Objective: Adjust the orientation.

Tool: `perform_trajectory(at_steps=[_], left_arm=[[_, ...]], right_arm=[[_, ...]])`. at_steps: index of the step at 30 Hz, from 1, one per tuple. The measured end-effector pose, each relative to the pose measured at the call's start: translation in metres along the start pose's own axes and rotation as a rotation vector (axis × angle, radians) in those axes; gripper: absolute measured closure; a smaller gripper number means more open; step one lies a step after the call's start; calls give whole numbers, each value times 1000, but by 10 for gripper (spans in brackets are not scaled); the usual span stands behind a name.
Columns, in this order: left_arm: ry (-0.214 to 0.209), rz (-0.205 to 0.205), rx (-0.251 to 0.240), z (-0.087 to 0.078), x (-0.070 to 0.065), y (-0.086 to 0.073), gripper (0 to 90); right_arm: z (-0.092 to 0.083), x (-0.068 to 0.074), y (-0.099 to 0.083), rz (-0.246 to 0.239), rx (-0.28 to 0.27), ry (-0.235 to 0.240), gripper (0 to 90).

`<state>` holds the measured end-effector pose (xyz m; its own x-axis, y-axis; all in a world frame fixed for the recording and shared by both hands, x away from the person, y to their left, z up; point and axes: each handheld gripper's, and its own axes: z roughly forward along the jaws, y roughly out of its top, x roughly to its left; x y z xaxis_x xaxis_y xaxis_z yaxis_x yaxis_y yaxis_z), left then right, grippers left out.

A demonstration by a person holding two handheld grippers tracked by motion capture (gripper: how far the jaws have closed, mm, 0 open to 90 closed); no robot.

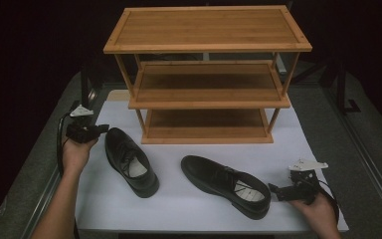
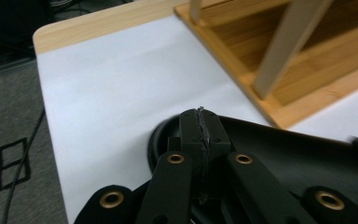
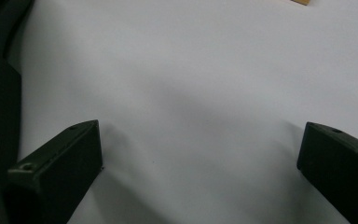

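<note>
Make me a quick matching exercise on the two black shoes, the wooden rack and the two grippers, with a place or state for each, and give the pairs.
Things:
1. left shoe
2. right shoe
3. wooden rack
4. left gripper
5. right gripper

Places or states:
A. jaws wide open
B. stands behind both shoes
C. jaws shut together
D. heel next to the right gripper
E. heel next to the left gripper

Pairs: 1-E, 2-D, 3-B, 4-C, 5-A

The high view looks forward and down over the whole desk (image 1: pixel 179 209). The left gripper view sits low, facing the bamboo shoe rack (image 2: pixel 279 65); the right gripper view hovers close above the shared white desk sheet (image 3: pixel 191 84).
</note>
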<state>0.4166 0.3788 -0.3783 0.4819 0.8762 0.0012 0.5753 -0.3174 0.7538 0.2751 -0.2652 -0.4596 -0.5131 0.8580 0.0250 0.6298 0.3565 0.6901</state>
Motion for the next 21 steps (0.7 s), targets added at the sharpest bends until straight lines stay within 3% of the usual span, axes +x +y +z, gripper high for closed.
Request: perform_trajectory(at_steps=[10,21], left_arm=[[65,-22,45,28,21,3,900],[81,-30,107,52,29,-5,900]], right_arm=[[0,0,0,0,0,0,0],[0,0,0,1,0,0,0]])
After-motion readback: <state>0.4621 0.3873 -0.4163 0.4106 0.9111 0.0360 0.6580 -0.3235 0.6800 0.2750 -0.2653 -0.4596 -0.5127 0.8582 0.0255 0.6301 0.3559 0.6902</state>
